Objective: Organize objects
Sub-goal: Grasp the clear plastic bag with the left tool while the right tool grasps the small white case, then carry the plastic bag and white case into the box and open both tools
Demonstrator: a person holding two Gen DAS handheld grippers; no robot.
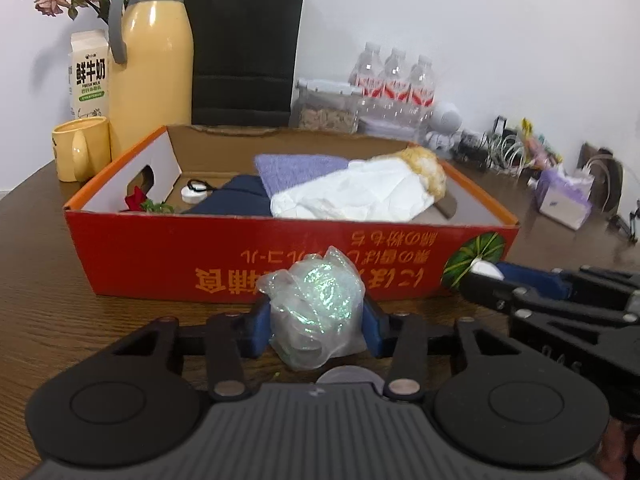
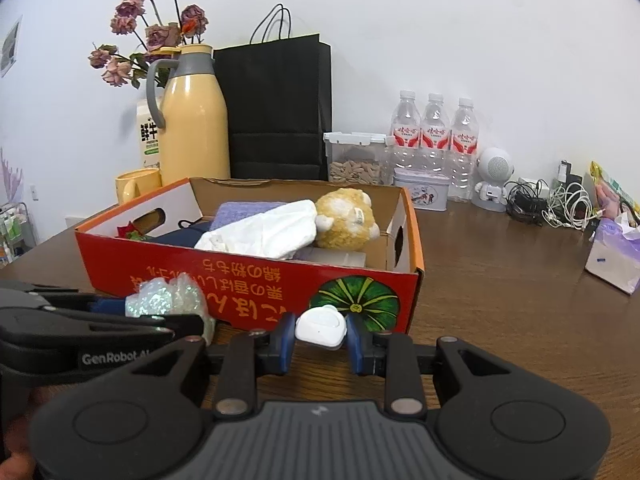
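Note:
A red cardboard box [image 1: 160, 256] [image 2: 256, 280] stands open on the brown table, holding a plush toy [image 2: 346, 220], a white cloth [image 1: 352, 196], a purple cloth and dark fabric. My left gripper [image 1: 316, 320] is shut on a clear bag with shiny green glitter [image 1: 316, 308], just in front of the box's near wall. My right gripper [image 2: 320, 338] is shut on a small white plastic case [image 2: 320, 326], in front of the box's right corner. The right gripper also shows in the left wrist view [image 1: 484, 276], and the left gripper and bag in the right wrist view [image 2: 168, 296].
Behind the box stand a yellow mug [image 1: 80, 148], a yellow thermos [image 1: 154, 64], a milk carton [image 1: 88, 72], a black paper bag [image 2: 276, 108], a seed container, water bottles [image 2: 436, 132] and a white speaker. Cables and a tissue pack [image 2: 612, 256] lie at right.

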